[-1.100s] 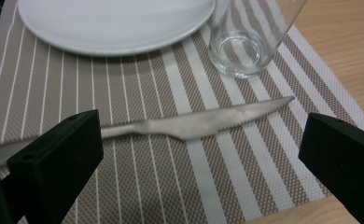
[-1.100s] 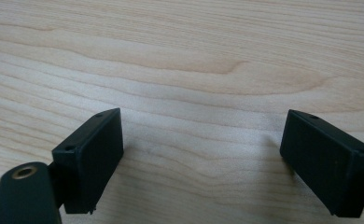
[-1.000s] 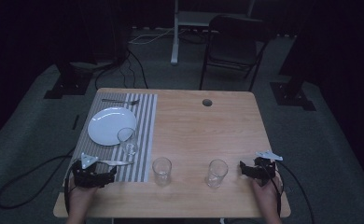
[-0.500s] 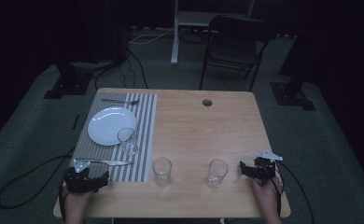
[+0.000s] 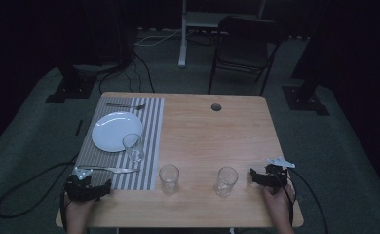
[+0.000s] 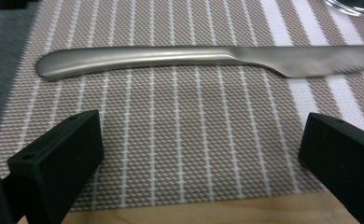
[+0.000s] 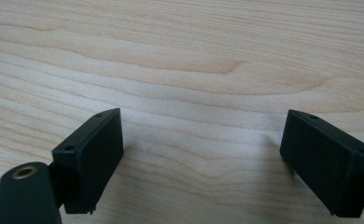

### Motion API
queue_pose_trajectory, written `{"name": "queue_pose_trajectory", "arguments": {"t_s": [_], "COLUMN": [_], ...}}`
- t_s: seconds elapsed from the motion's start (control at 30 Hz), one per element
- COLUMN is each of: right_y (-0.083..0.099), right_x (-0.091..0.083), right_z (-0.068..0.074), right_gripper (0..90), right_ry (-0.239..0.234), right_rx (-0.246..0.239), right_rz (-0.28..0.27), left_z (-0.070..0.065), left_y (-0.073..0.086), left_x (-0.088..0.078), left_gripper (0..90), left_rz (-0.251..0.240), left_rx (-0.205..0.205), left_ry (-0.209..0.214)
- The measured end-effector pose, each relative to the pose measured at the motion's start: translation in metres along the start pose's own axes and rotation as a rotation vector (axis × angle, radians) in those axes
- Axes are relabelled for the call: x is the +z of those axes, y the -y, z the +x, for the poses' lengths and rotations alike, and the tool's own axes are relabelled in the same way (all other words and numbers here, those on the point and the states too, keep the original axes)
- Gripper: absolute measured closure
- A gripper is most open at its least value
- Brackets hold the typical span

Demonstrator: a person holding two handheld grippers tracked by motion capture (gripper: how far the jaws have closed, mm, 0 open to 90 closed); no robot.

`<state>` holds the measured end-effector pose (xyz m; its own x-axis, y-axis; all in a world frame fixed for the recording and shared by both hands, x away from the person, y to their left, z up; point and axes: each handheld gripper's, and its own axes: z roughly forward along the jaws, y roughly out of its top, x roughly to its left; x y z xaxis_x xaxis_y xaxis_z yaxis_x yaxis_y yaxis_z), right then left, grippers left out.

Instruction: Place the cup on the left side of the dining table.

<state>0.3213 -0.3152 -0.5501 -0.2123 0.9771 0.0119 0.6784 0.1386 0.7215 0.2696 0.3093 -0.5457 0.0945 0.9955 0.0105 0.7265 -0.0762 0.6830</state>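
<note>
A silver knife lies across the near end of the striped placemat. My left gripper rests at the near left corner of the table, just behind the knife's handle. In the left gripper view its black jaws stand wide apart over the placemat, nothing between them, with the knife lying crosswise ahead. My right gripper sits at the near right, beside a clear glass. It is open over bare wood in the right gripper view.
A white plate and a fork lie farther back on the placemat, and a glass stands at the plate's near right. A second empty glass stands on the wooden table. A chair is beyond the far edge.
My left gripper has drawn back from the knife toward the near left edge of the table, still open. The right gripper and the glasses have not moved.
</note>
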Motion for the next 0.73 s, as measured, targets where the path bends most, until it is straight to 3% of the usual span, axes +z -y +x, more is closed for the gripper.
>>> {"name": "queue_pose_trajectory", "arguments": {"t_s": [0.73], "right_y": [0.0000], "right_x": [0.0000], "right_z": [0.0000], "right_gripper": [12.9], "right_ry": [0.000], "right_rx": [0.000], "right_rz": [0.000], "left_z": [-0.0006], "left_y": [0.0012], "left_x": [-0.0002], "left_gripper": [0.5], "left_rz": [-0.007], "left_rx": [0.001], "left_ry": [0.002]}}
